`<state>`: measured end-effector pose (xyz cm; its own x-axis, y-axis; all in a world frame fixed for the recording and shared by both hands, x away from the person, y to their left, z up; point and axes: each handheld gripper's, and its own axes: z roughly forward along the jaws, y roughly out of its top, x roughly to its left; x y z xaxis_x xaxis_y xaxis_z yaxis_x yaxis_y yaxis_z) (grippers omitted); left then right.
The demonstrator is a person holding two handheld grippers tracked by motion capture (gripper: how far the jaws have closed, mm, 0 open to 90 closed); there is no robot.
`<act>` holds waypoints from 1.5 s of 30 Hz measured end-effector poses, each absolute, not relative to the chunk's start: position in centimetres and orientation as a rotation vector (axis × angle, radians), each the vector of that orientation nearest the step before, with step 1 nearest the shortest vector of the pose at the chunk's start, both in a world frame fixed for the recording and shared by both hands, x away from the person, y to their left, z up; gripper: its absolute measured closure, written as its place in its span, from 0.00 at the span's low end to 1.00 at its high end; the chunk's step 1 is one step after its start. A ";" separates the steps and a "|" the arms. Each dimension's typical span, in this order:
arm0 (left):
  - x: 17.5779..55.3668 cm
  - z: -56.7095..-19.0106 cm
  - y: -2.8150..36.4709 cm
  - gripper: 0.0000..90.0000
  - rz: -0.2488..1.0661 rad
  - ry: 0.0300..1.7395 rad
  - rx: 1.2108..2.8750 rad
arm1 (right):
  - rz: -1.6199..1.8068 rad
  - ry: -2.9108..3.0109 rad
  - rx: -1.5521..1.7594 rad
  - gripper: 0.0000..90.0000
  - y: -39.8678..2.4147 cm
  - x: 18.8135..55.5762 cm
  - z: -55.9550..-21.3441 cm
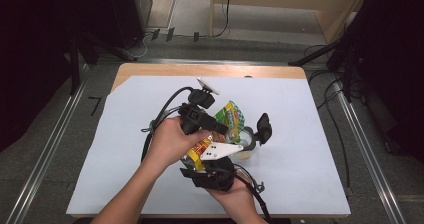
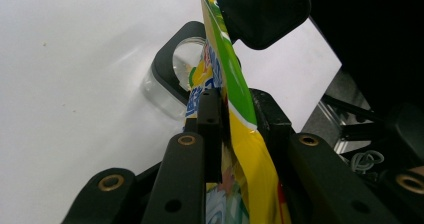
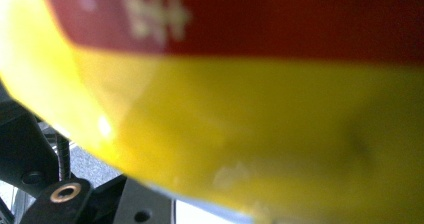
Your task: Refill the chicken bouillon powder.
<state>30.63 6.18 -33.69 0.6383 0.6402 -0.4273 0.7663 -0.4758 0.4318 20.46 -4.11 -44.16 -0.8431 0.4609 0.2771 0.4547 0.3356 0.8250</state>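
**Right now: a soft snack bag pinched over a cup**

My left tool [image 2: 237,103] is holding the snack bag [image 1: 231,115]. Its two jaws are close together and press flat on both sides of the bag, about halfway up it. My right tool [image 1: 200,159] is down at the bag's bottom end, nearer to me. The yellow and red of the bag is right up against its camera, so I cannot tell if its jaws are wide or pinching.

I think the bag is light and soft. It is thin, shiny and crinkly, so it may slip a little, and it bends easily. What is inside could crush if I squeeze hard. The best spots to hold are the flat sealed ends or a flat bit of the side, not the puffy middle.

Just past my left tool's tips, and a bit lower, stands a clear cup [image 2: 156,91] with a black ring on top. The top of the bag hangs right above its mouth. A black flap [image 2: 262,11] sticks up on the far side of the bag; it may be the cup's lid, but I am not sure. It is near the bag's top edge and could bump it. The cup looks easy to tip over.

Under everything is the white table cover [image 1: 310,174]. The black cable [image 1: 161,118] from my left tool loops beside the hand.
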 end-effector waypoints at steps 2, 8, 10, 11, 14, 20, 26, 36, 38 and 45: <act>31.0 -33.8 6.1 0.86 -0.295 1.100 2.266 | 1.581 2.571 0.893 0.70 -4.2 20.6 -44.1; 31.9 -33.7 5.7 0.86 -0.343 1.114 2.290 | 1.613 2.582 0.923 0.70 -4.4 20.9 -43.9; 32.3 -33.7 5.8 0.86 -0.374 1.120 2.277 | 1.613 2.580 0.933 0.70 -4.5 21.1 -43.6; 32.5 -33.7 5.9 0.86 -0.384 1.121 2.270 | 1.610 2.584 0.940 0.70 -4.5 21.1 -43.5; 32.6 -34.1 6.2 0.86 -0.401 1.132 2.259 | 1.598 2.597 0.946 0.71 -4.3 21.3 -43.5; 32.6 -34.5 6.6 0.86 -0.419 1.127 2.248 | 1.589 2.603 0.948 0.71 -4.2 21.1 -43.8; 33.0 -34.9 7.1 0.86 -0.459 1.133 2.221 | 1.584 2.613 0.926 0.71 -4.2 21.2 -43.8; 33.1 -34.5 7.1 0.81 -0.454 1.131 2.198 | 1.664 2.605 0.953 0.71 -5.0 22.0 -43.8; 32.9 -34.2 7.1 0.81 -0.434 1.129 2.197 | 1.664 2.597 0.954 0.72 -5.2 22.1 -43.8; 32.4 -33.8 7.0 0.80 -0.398 1.126 2.222 | 1.714 2.593 0.959 0.72 -5.3 21.9 -43.8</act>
<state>32.35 6.96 -33.81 0.5936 0.6216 -0.5112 0.8048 -0.4534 0.3831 21.93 -5.29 -43.82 -0.8205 0.4099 0.3984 0.5271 0.2730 0.8048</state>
